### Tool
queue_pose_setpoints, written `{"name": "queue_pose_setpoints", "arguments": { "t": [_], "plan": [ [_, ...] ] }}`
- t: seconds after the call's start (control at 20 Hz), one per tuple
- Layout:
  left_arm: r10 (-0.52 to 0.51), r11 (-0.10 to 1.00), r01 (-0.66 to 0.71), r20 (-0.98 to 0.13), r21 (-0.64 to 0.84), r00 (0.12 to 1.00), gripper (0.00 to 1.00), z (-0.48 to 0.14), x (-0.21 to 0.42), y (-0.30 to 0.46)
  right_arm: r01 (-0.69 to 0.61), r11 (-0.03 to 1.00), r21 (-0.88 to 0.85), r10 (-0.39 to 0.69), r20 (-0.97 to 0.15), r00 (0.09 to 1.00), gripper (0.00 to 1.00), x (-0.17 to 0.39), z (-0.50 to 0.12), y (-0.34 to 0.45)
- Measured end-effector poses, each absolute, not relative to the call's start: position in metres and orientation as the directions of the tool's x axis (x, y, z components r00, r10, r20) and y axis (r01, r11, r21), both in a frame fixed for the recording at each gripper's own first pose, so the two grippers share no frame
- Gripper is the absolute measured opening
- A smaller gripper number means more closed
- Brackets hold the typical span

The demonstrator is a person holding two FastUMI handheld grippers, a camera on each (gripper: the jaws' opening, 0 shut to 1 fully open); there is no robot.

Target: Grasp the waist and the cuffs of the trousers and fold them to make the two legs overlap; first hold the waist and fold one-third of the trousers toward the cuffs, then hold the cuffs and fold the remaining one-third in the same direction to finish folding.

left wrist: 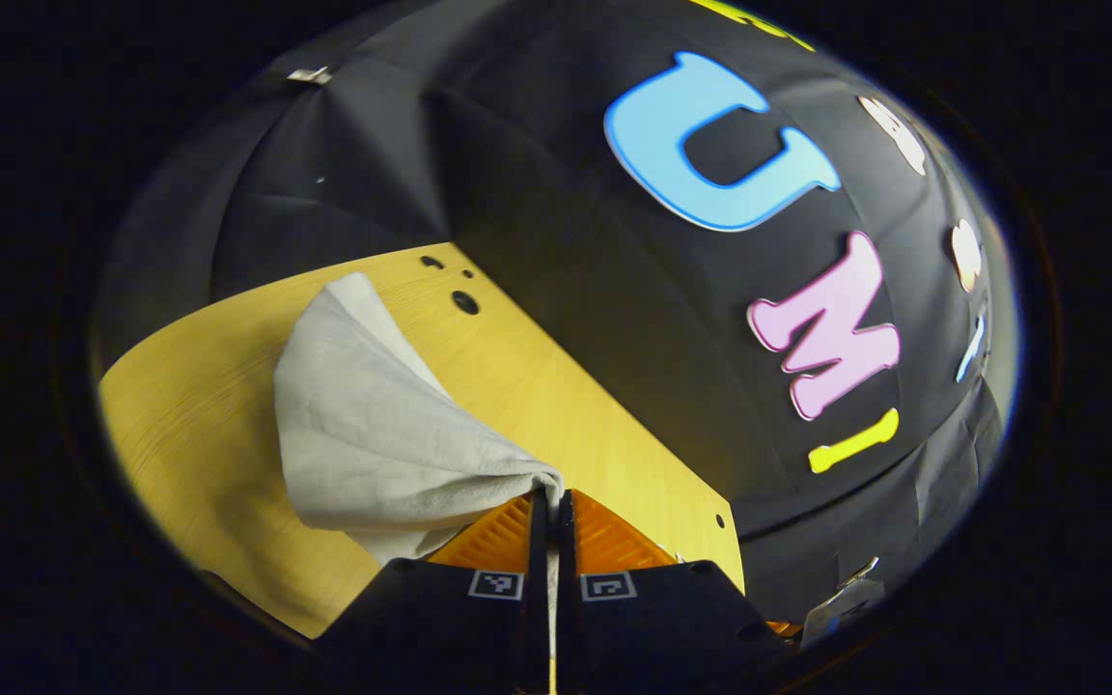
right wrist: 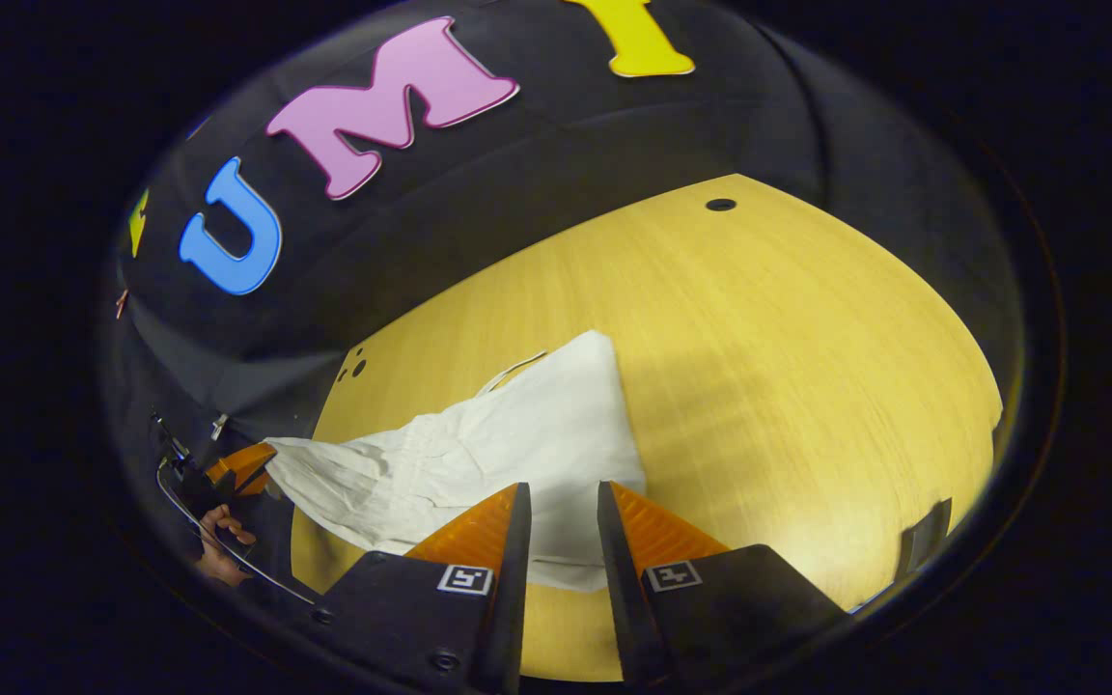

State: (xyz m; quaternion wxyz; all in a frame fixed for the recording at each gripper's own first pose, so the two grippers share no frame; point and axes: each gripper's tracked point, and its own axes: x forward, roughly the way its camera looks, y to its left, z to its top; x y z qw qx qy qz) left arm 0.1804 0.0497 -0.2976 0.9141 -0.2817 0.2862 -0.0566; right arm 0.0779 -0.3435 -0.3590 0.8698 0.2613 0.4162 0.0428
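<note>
The left gripper [left wrist: 550,502] is pinching an edge of the pale off-white cloth trousers [left wrist: 363,425], lifting it off the yellow wooden table [left wrist: 614,425]; a fold looks underway. The right gripper [right wrist: 561,502] hangs spread above the cloth, not gripping; it likely needs to take hold next. No containers here

One pair of pale off-white cloth trousers [left wrist: 373,425], centre left of the left gripper view, lower centre of the right gripper view. One yellow wood-grain table [right wrist: 759,367]. Two grippers: the left gripper [left wrist: 550,502] at bottom centre of its own view, the right gripper [right wrist: 561,502] at bottom centre of its own. One hand [right wrist: 218,550], lower left of the right gripper view
</note>
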Motion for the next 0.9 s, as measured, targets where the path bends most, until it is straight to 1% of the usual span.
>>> {"name": "queue_pose_setpoints", "arguments": {
  "t": [0.2, 0.4, 0.7, 0.9],
  "plan": [
    [-0.348, 0.870, 0.093, -0.468, -0.485, 0.812, 0.07, -0.280, 0.185, -0.009, 0.215, 0.845, 0.490, 0.232, -0.698, 0.677, 0.43, 0.069, -0.356, -0.385],
    [-0.433, 0.879, 0.239, -0.482, -0.412, 0.762, 0.07, -0.280, 0.178, -0.069, 0.253, 0.832, 0.493, 0.203, -0.696, 0.689, 0.43, 0.060, -0.354, -0.416],
    [-0.521, 0.852, 0.420, -0.564, -0.311, 0.640, 0.07, -0.309, 0.155, -0.160, 0.289, 0.816, 0.501, 0.180, -0.694, 0.697, 0.43, 0.046, -0.353, -0.444],
    [-0.510, 0.825, 0.528, -0.665, -0.200, 0.545, 0.07, -0.358, 0.135, -0.204, 0.321, 0.797, 0.511, 0.163, -0.694, 0.701, 0.43, 0.036, -0.354, -0.464]
  ]
}}
